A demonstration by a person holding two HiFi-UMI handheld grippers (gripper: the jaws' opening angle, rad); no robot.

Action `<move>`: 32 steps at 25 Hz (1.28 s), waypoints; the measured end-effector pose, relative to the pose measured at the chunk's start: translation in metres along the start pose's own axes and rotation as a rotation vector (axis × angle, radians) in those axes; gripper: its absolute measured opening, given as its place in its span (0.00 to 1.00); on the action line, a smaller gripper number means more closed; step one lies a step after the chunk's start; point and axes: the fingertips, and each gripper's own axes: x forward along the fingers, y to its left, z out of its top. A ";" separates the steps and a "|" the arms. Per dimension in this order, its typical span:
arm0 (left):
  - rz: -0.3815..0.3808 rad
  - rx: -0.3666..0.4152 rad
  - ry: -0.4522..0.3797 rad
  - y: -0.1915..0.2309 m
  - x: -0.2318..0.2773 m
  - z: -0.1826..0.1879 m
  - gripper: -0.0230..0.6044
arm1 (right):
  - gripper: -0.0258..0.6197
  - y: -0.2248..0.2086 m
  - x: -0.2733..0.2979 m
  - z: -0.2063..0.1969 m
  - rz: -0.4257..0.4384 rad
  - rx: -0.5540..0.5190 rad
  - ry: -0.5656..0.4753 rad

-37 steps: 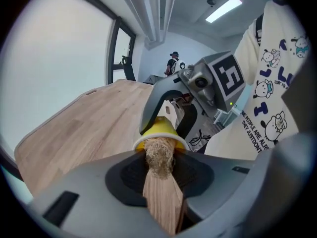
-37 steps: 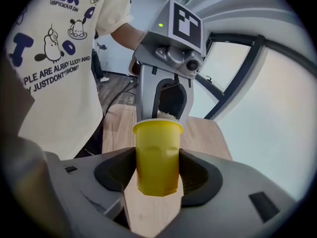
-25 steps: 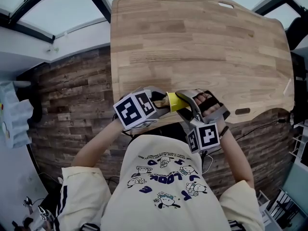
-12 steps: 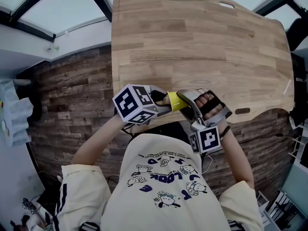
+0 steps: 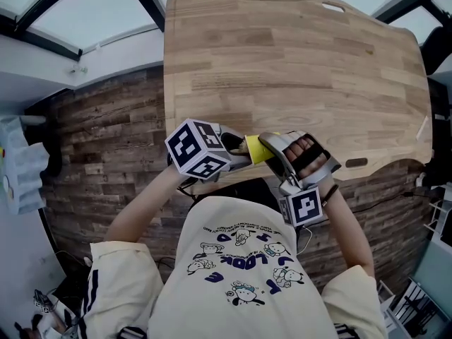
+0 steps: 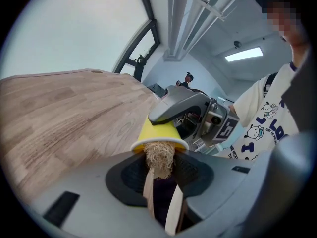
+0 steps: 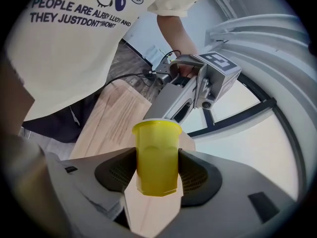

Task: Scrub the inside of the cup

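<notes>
Nearest, your right gripper (image 7: 158, 177) pinches the yellow faceted plastic cup (image 7: 156, 148) by its sides. The cup's long axis runs straight out along those jaws, with the base toward the gripper's body and the rimmed mouth facing your left gripper (image 6: 161, 177). That gripper clamps the wooden-handled brush with pale fibre bristles (image 6: 159, 158), whose bristle head sits in the cup's mouth. Beyond both lies the light wooden tabletop (image 5: 296, 69). Since a second ago both grippers have rolled slightly, and the cup stays between them.
</notes>
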 end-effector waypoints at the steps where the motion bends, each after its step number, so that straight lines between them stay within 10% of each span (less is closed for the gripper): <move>1: -0.010 -0.008 -0.004 0.000 0.000 0.000 0.27 | 0.44 -0.001 -0.001 0.000 -0.009 -0.014 -0.001; 32: -0.272 -0.202 -0.065 -0.018 0.003 0.011 0.25 | 0.44 -0.008 -0.019 0.000 -0.152 -0.212 -0.036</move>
